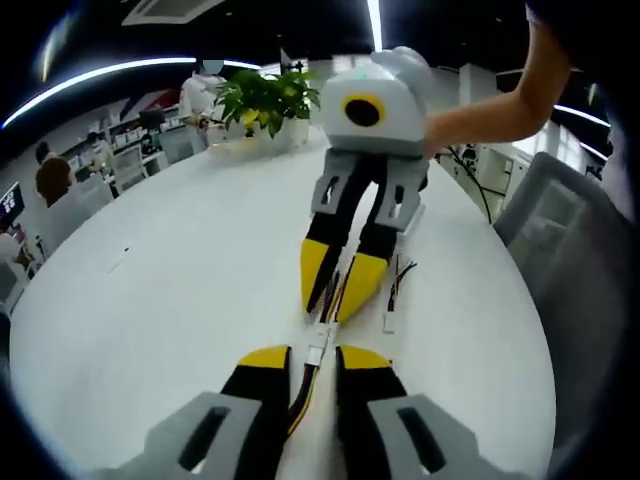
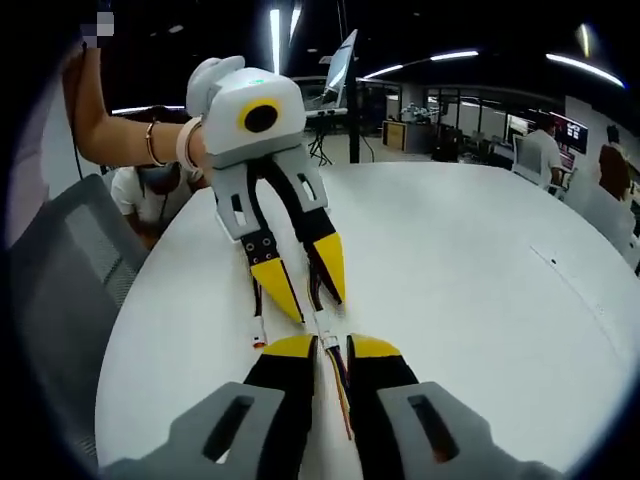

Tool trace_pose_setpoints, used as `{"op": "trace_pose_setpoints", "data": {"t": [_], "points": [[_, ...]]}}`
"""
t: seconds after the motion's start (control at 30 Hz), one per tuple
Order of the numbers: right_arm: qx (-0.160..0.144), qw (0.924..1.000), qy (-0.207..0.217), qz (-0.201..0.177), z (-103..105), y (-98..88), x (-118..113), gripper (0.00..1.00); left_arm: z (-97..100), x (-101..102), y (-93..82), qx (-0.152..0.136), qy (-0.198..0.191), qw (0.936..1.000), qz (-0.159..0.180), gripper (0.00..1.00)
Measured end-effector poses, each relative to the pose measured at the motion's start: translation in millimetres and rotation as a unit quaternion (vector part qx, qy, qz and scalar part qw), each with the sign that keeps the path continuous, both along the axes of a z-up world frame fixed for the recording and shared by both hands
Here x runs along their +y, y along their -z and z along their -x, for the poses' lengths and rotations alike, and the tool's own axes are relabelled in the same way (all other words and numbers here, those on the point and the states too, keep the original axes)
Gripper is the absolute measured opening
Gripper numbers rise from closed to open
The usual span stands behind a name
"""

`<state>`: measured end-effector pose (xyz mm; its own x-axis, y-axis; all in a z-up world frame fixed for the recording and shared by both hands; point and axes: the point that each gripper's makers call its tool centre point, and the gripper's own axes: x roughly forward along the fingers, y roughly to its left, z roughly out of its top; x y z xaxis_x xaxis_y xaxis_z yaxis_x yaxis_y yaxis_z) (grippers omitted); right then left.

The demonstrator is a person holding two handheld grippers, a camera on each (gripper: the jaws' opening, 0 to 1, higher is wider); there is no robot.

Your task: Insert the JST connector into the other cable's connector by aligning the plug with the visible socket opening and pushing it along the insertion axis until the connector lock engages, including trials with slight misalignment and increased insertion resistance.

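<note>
Near, on the white table (image 1: 150, 300): left gripper (image 1: 312, 358) pinching a wired cable (image 1: 303, 395), right gripper (image 1: 338, 285) pinching the other cable (image 2: 338, 385), white connectors (image 1: 319, 338) touching between tips. Beside them, a spare cable (image 1: 396, 290). Far past, wide bare tabletop, then plant (image 1: 265, 100) at the table's edge.

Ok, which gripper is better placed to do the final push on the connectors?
Left, probably: the left gripper holds its cable with the white connector straight ahead, pointing at the right gripper, which slants down steeply and could just brace.
</note>
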<state>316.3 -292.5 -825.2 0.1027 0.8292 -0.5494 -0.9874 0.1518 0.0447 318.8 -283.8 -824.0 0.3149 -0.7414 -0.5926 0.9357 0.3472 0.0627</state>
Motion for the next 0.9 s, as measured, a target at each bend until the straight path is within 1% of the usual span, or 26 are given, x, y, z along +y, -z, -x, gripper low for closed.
{"op": "trace_pose_setpoints", "data": {"t": [0.13,0.2,0.27,0.43,0.57,0.73,0.9], "points": [[-0.004,1.0000,0.000,-0.004,3,-4.8,-1,0.09,0.8,1,-4.7,-0.005,-0.003,1.0000,0.001,0.11],[0.006,0.9999,0.001,-0.010,5,-6.4,0,0.09,2.9,1,-7.7,-0.007,-0.005,1.0000,0.002,0.11],[-0.002,0.9999,-0.001,-0.011,7,-9.3,0,0.09,4.8,0,-10.1,-0.010,-0.007,0.9999,0.002,0.11],[-0.008,0.9999,-0.008,-0.012,14,-14.4,0,0.09,8.7,-2,-14.4,-0.014,-0.005,0.9999,0.004,0.11],[-0.009,0.9998,-0.012,-0.016,19,-18.0,-1,0.10,14.2,-4,-14.2,-0.021,0.002,0.9998,-0.004,0.14],[-0.009,0.9995,-0.017,-0.023,27,-22.2,-4,0.10,24.4,-4,-15.1,-0.020,0.006,0.9998,0.000,0.14],[-0.011,0.9995,-0.020,-0.021,33,-23.6,-6,0.10,33.6,-2,-13.3,-0.018,0.007,0.9998,-0.003,0.14]]}}
